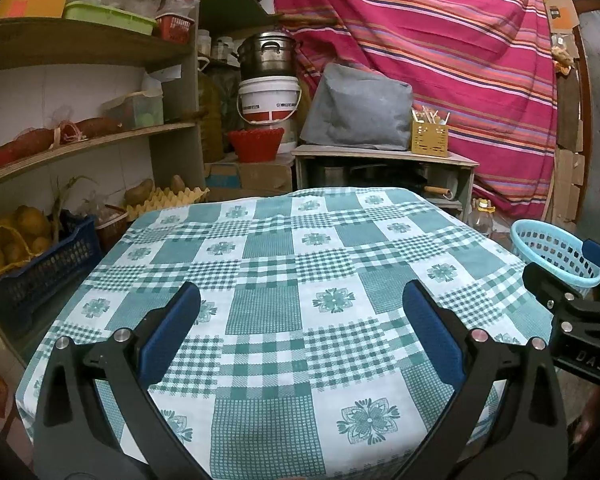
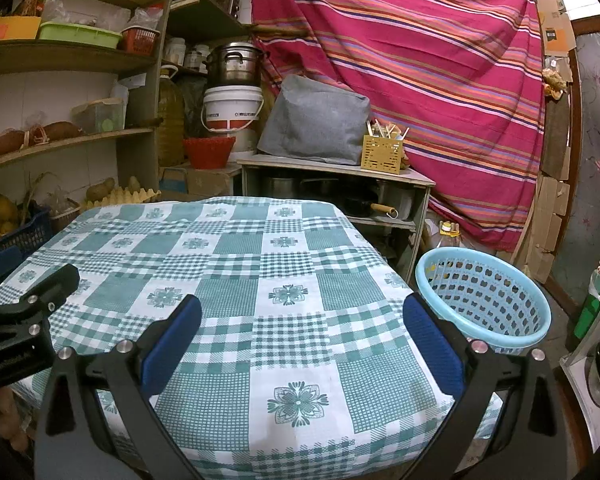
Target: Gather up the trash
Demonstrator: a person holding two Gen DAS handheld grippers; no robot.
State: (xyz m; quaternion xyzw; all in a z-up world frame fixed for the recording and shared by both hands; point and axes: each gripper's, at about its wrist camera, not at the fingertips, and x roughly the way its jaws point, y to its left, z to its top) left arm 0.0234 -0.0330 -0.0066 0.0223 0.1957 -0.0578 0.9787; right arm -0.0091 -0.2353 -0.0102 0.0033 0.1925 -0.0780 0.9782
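Note:
A table with a green-and-white checked cloth (image 1: 268, 264) (image 2: 228, 264) fills both views; I see nothing lying on it. My left gripper (image 1: 300, 320) hovers open over the near edge, nothing between its blue pads. My right gripper (image 2: 302, 320) is likewise open over the table's near right part. A light blue perforated basket (image 2: 488, 304) stands on the floor just right of the table, close to the right finger; in the left wrist view the basket (image 1: 552, 252) shows at far right, behind the right gripper's black body (image 1: 580, 320). The left gripper's body (image 2: 24, 312) appears at left.
Wooden shelves (image 1: 80, 140) at left hold boxes, yams and a blue crate of produce (image 1: 36, 264). Behind the table stand a white bucket (image 1: 268, 96) with a metal pot, a red basket (image 1: 256, 142), a low cabinet (image 2: 332, 184) and a striped pink cloth (image 2: 420, 60).

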